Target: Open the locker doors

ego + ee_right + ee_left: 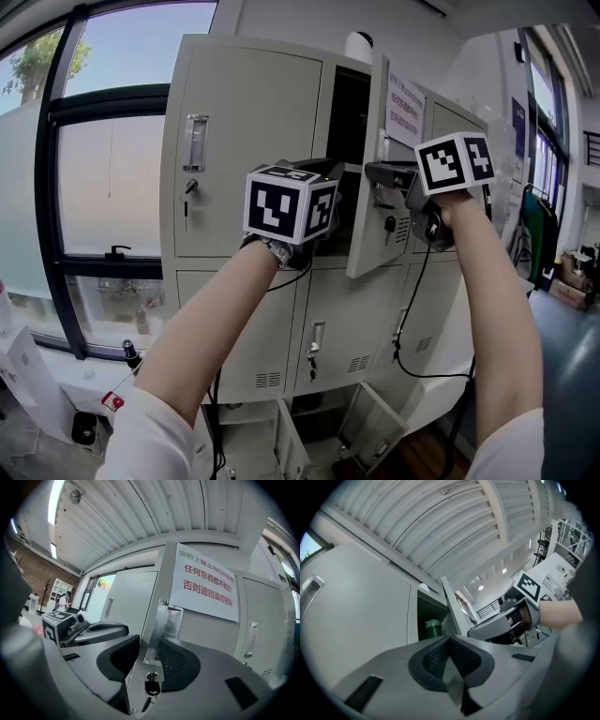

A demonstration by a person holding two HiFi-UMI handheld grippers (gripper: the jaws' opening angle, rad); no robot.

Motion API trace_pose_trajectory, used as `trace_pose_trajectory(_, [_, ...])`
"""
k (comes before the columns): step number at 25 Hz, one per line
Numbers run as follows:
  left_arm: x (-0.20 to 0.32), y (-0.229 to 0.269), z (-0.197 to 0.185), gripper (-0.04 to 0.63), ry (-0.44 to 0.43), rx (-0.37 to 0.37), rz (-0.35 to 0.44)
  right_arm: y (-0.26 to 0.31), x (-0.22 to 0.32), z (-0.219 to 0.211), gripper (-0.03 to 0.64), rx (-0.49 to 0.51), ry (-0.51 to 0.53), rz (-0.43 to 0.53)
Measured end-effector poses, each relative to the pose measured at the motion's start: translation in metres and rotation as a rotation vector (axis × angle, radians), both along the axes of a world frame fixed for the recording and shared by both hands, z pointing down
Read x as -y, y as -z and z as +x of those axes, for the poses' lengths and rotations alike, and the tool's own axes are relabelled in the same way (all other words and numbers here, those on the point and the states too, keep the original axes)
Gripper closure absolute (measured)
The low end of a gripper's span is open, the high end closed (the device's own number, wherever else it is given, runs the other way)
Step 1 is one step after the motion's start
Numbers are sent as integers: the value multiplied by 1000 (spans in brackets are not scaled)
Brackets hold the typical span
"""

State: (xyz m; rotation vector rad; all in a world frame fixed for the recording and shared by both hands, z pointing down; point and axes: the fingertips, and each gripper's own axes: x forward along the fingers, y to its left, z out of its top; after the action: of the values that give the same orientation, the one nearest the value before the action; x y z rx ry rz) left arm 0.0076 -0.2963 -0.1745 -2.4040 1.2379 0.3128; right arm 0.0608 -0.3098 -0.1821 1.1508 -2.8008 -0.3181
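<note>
The grey locker bank [244, 141] fills the head view. Its upper middle door [370, 225] stands swung out, a printed notice [208, 581] on its face and a key [150, 688] in its lock. My right gripper [380, 173] is shut on this door's free edge; in the right gripper view the edge runs between the pads [176, 663] by the clear handle [164, 625]. My left gripper [328, 173] hovers before the open compartment, shut and empty [452, 667]. A green container [432, 627] sits inside.
A large window [112, 187] lies left of the lockers. The upper left door [192, 145] is closed with a key in it. Two bottom doors [375, 422] hang open near the floor. A black cable [412, 309] droops from my right gripper.
</note>
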Motion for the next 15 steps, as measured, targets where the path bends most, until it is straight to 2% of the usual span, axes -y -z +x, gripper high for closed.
trace_pose_trajectory(2, [-3,-2,12,595,-33,-7,-7,0,-10,12,494,5,-2,1])
trace_pose_trajectory(6, [-6,-11,42,595,-80,23,-8,1,-25,36,484,1,-47,35])
trace_pose_trajectory(11, [-20,-19,85,595,-162,49,-1,3,-46,70,480,-72,-156,113])
trace_pose_trajectory(15, [-34,-21,120,595,-256,33,-7,2,-61,106,485,-104,-253,148])
